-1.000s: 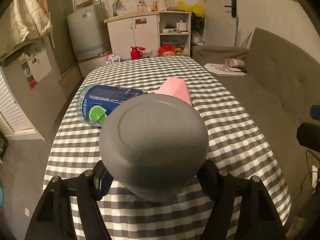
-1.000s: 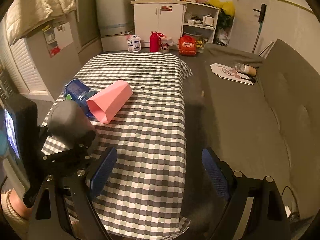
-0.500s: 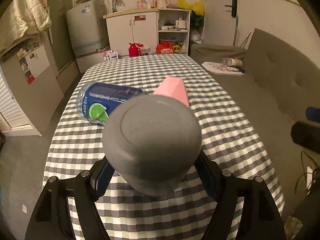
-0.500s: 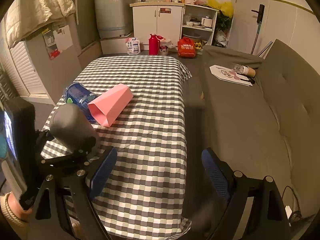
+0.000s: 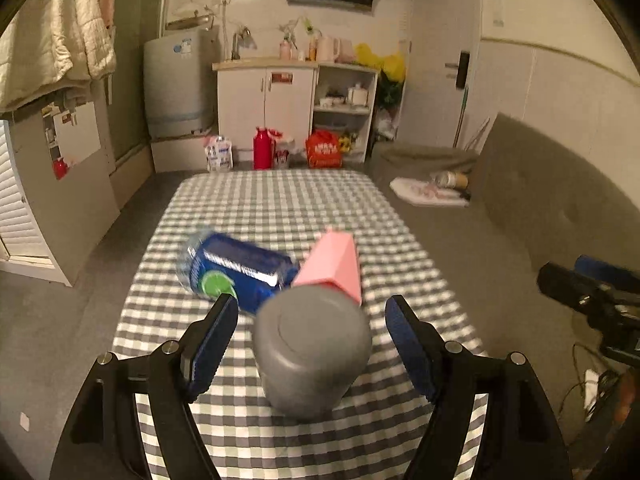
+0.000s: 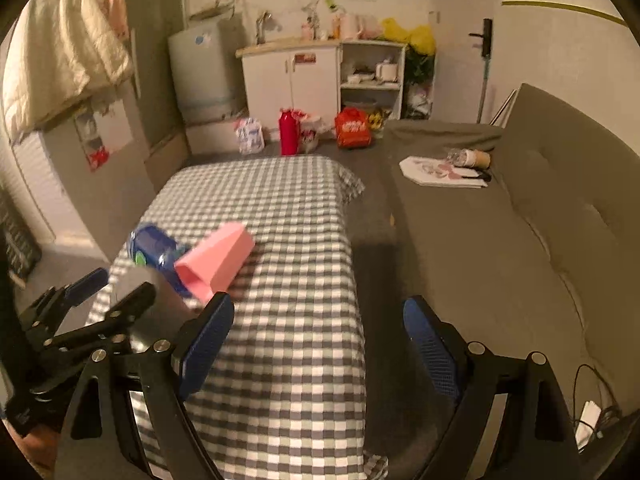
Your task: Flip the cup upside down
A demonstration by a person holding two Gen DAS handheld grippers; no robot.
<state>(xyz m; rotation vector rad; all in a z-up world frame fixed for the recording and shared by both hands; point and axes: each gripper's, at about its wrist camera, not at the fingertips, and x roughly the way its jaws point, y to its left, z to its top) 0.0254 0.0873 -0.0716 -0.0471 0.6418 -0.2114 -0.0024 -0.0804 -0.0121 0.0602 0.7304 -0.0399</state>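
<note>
A grey cup stands upside down, base up, on the checked tablecloth near the front edge. My left gripper is open, its blue pads apart on either side of the cup and not touching it. In the right wrist view the cup is mostly hidden behind the left gripper's fingers. My right gripper is open and empty, off the table's right side.
A blue bottle lies on its side behind the cup, with a pink carton lying beside it. A grey sofa runs along the table's right. Cupboards, a red flask and bags stand beyond the far end.
My left gripper has opened and let go of the cup, which now stands upside down on the table. The gripper has drawn back. The right gripper has lifted slightly.
</note>
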